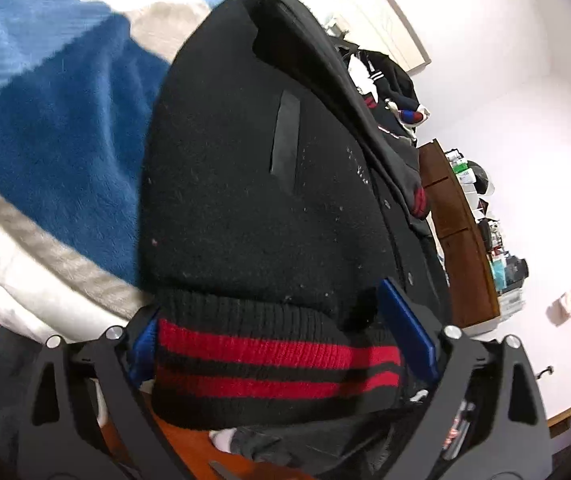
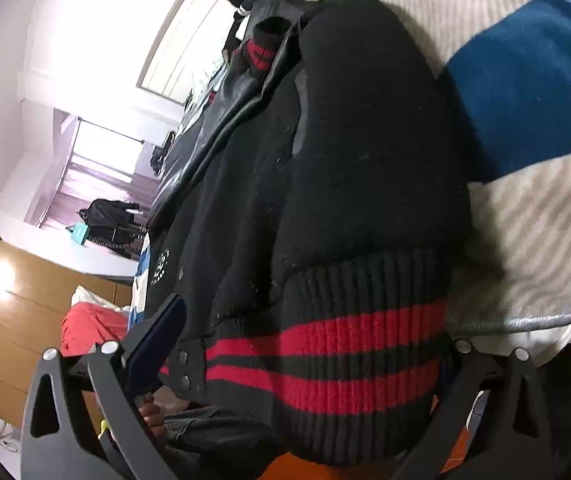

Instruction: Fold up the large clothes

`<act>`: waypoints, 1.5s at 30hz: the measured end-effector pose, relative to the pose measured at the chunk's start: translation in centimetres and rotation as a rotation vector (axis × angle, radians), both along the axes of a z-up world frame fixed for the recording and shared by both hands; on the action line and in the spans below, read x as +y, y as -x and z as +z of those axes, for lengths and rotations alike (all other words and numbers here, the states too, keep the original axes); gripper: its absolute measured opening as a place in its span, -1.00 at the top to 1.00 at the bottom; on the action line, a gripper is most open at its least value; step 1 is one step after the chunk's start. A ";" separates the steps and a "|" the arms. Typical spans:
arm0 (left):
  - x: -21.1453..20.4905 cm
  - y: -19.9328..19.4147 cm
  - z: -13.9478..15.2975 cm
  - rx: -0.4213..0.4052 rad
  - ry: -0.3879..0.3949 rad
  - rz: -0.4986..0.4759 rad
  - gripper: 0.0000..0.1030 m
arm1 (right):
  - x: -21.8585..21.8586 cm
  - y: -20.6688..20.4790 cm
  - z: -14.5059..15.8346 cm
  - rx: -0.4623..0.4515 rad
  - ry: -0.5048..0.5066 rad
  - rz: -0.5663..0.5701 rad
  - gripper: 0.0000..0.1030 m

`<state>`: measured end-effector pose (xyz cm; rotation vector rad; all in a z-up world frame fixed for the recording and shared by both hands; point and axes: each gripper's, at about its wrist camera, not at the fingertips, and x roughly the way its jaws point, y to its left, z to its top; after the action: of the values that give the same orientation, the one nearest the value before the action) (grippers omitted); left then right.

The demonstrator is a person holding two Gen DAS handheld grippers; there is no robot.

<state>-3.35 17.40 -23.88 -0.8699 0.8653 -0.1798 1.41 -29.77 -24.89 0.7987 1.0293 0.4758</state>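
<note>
Black jacket [image 1: 253, 184] with a red-striped ribbed hem [image 1: 277, 364] lies on the bed's blue-and-cream blanket [image 1: 57, 128], its hem hanging at the bed's near edge. Left tool [image 1: 285, 344] stands spread wide around one hem end, blue pads beside the knit, and right tool [image 2: 305, 360] straddles the other hem end [image 2: 325, 356], though whether its pads press I cannot tell. Beyond the jacket lie more clothes [image 1: 385, 88], a wooden dresser [image 1: 461, 240] and bare white wall.

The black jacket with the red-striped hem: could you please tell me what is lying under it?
The black jacket lies on a blue, white and beige striped blanket, which shows beside it. Whatever is directly beneath the jacket is covered.
</note>
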 end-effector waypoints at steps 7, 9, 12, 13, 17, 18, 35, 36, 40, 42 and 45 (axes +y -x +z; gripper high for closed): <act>0.6 1.0 2.3 0.042 0.036 0.040 -0.75 | 0.2 1.6 2.3 0.015 0.209 -0.056 0.08; -0.4 1.2 4.6 0.031 -0.050 0.016 -0.75 | -0.1 2.5 3.7 -0.023 0.169 -0.064 0.09; -1.8 0.8 6.4 0.033 -0.152 -0.027 -0.75 | 0.3 2.4 4.9 -0.061 0.138 -0.035 0.07; -2.0 0.6 6.2 0.033 -0.148 -0.034 -0.75 | 0.4 1.8 4.5 -0.048 0.109 -0.019 0.03; -1.5 -0.6 4.3 0.077 -0.063 -0.017 -0.75 | 1.0 0.0 2.5 0.047 0.085 -0.020 -0.11; -1.7 -0.8 3.9 0.083 -0.078 -0.023 -0.75 | 1.4 -0.4 2.1 0.068 0.095 -0.017 -0.10; 0.4 1.9 6.0 -0.005 -0.016 -0.007 0.69 | -0.4 0.5 5.9 -0.102 -0.141 -0.061 0.77; 0.4 1.9 6.1 0.002 -0.018 -0.013 0.72 | -0.3 0.3 6.2 -0.110 -0.133 -0.050 0.78; 0.1 2.0 7.4 -0.033 -0.013 -0.019 0.79 | 0.0 0.0 7.3 -0.129 -0.115 -0.019 0.79; -0.2 2.2 8.6 -0.078 0.000 -0.026 0.80 | 0.0 0.2 7.9 -0.153 -0.142 -0.004 0.80; -0.9 2.3 10.7 -0.125 -0.004 -0.046 0.81 | -0.2 0.6 8.7 -0.174 -0.134 0.005 0.81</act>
<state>-5.63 16.52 -13.16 -0.8265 0.7693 -0.2693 0.84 -30.00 -16.14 0.8580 0.8448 0.6129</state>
